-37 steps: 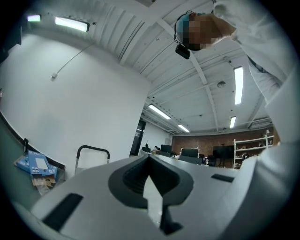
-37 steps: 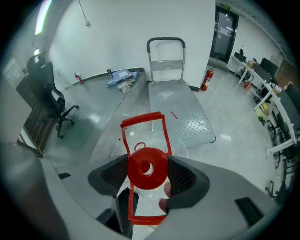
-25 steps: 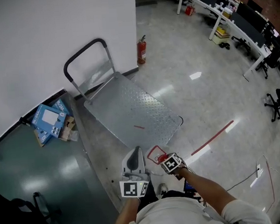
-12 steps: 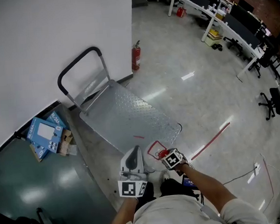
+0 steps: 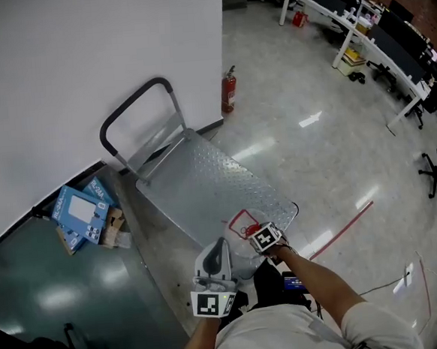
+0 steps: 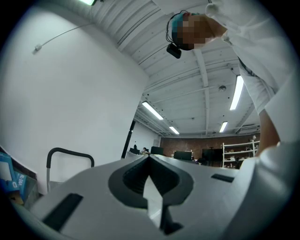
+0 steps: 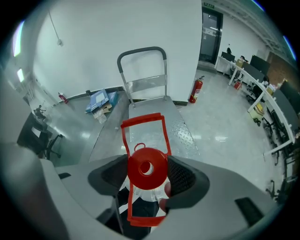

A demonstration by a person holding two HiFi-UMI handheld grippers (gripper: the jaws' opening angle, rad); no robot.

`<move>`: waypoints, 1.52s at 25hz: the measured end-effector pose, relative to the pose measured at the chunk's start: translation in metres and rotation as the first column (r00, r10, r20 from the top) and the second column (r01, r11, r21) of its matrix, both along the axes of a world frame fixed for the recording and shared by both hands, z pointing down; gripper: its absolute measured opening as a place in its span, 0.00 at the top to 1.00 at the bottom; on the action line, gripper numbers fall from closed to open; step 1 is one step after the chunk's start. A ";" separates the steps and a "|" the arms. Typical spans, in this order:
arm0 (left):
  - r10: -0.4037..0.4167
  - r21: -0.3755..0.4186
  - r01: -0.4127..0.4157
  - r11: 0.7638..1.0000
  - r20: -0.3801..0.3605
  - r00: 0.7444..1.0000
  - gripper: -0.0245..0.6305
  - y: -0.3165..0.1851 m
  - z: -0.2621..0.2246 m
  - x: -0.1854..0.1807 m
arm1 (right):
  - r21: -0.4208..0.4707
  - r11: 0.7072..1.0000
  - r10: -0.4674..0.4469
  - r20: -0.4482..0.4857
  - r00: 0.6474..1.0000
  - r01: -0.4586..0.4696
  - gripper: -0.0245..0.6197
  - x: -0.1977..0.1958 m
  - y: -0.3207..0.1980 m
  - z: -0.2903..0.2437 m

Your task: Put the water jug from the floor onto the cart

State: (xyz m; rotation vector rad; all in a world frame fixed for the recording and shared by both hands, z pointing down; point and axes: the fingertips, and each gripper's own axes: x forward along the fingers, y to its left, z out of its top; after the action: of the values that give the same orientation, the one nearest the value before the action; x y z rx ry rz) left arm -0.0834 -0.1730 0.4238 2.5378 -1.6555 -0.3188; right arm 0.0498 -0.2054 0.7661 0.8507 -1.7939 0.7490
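The water jug is a clear bottle with a red cap [image 7: 146,168] and a red carry handle [image 7: 143,133]. My right gripper [image 7: 147,174] is shut on its neck just under the cap, and the clear body hangs below, mostly hidden. In the head view the right gripper [image 5: 258,234] holds the jug's red handle [image 5: 242,222] over the near end of the steel cart [image 5: 204,182]. My left gripper [image 5: 216,254] is close beside the jug on the left, pointing up. In the left gripper view its jaws [image 6: 150,161] are shut with nothing between them.
The cart's black push handle [image 5: 134,109] stands at its far end by the white wall. A red fire extinguisher [image 5: 229,90] is beyond the cart. Blue boxes [image 5: 82,211] lie on the floor at left. A red tape line [image 5: 343,228] and desks [image 5: 389,51] lie to the right.
My right gripper has carried the jug forward, from the floor beside the cart's near edge to over its near end. The left gripper has stayed beside it.
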 end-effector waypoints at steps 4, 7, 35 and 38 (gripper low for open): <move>-0.034 -0.020 0.034 0.999 0.002 0.999 0.96 -0.020 0.004 0.002 | 0.004 1.000 -0.025 -0.005 1.000 0.025 0.55 -0.007 -0.039 0.017; -0.057 -0.039 0.057 0.998 0.007 0.998 0.96 -0.040 0.014 -0.001 | -0.004 1.000 -0.030 -0.025 0.999 0.030 0.55 -0.015 -0.063 0.026; -0.090 -0.098 0.097 0.990 0.076 0.993 0.96 -0.067 0.036 -0.007 | -0.009 1.000 -0.023 -0.002 1.000 0.023 0.54 -0.033 -0.135 0.066; -0.091 -0.112 0.099 0.989 0.080 0.993 0.96 -0.064 0.033 -0.003 | -0.030 0.999 -0.024 0.000 1.000 0.024 0.54 -0.030 -0.135 0.066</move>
State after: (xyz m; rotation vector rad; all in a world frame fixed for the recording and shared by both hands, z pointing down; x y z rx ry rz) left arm -0.0866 -0.2369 0.4571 2.4199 -1.7699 -0.1327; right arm 0.0200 -0.3400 0.8317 0.8082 -1.7851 0.7584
